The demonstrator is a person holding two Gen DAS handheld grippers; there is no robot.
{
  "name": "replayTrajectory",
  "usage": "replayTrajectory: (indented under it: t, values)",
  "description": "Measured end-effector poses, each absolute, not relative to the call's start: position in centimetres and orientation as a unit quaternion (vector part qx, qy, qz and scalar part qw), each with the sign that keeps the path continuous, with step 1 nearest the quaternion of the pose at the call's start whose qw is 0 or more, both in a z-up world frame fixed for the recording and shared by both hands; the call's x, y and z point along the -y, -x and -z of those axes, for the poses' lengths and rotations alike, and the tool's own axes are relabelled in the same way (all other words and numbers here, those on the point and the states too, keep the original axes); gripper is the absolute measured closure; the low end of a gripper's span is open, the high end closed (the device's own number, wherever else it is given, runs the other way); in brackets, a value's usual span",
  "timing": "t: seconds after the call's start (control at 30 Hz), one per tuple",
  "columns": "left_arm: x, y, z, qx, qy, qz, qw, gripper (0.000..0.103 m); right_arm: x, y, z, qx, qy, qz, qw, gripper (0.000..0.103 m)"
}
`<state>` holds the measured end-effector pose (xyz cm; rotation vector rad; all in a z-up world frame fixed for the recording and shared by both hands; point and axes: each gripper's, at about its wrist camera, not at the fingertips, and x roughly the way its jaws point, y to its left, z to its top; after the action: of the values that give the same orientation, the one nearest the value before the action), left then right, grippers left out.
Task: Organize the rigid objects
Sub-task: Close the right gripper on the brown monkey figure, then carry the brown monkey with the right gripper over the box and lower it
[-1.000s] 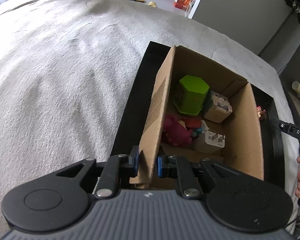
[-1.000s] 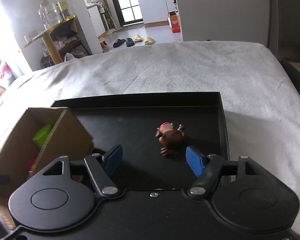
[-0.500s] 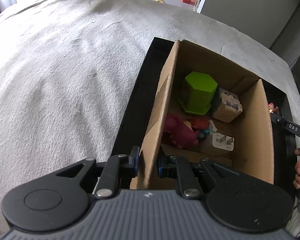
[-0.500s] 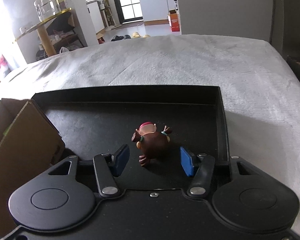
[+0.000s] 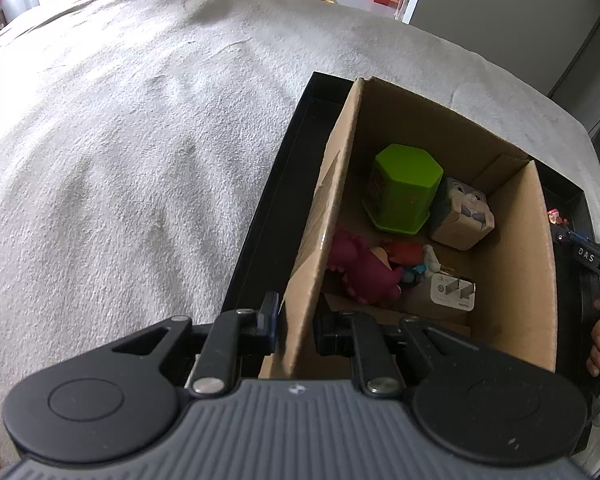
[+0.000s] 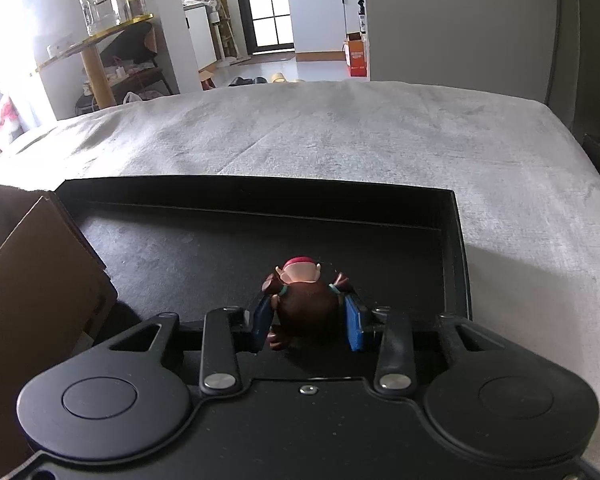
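The brown cardboard box (image 5: 512,280) already holds a green hexagonal container (image 5: 404,188), a magenta toy (image 5: 364,268) and other pieces, its wall pinched by the left gripper (image 5: 296,320). On the black tray (image 6: 260,216), the right gripper (image 6: 308,320) clamps the last loose brown-haired figurine (image 6: 304,300), which is not yet boxed.

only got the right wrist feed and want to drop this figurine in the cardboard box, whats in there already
Observer: A green hexagonal container, a cube-shaped rabbit box, a magenta dinosaur toy and a white plug adapter lie inside the cardboard box.
Operator: is anything steadying the box
Observer: Yes, the left gripper is shut on its left wall, one of the jaws outside and one inside.
Operator: any free floor in there
Observer: A bare strip of floor shows along the right wall, beside the adapter; the figurine would probably fit there.
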<state>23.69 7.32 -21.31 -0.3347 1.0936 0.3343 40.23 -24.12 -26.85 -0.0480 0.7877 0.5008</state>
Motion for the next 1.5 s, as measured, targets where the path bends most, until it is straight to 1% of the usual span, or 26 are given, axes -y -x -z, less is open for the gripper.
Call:
replayTrajectory:
  t: [0.33, 0.57, 1.13, 1.33, 1.5]
  values:
    - [-7.6, -23.5, 21.4, -0.511, 0.17, -0.155, 0.828, 0.087, 25.1, -37.9, 25.2, -0.379, 0.054, -0.227, 0.895, 0.066]
    - [-7.9, -23.2, 21.3, -0.508, 0.175, -0.145, 0.831, 0.087, 26.2, -36.2, 23.9, -0.399, 0.064, -0.22, 0.888, 0.066]
    - [-7.8, -23.0, 21.4, -0.51, 0.18, -0.13, 0.831, 0.086, 24.7, -33.1, 17.4, -0.392, 0.095, -0.231, 0.886, 0.066]
    - [-8.1, -22.8, 21.4, -0.51, 0.185, -0.124, 0.831, 0.085, 23.8, -32.5, 15.1, -0.4, 0.097, -0.238, 0.88, 0.066]
    - [-8.0, -22.7, 21.4, -0.508, 0.181, -0.119, 0.834, 0.085, 22.4, -32.0, 13.4, -0.401, 0.119, -0.24, 0.876, 0.066]
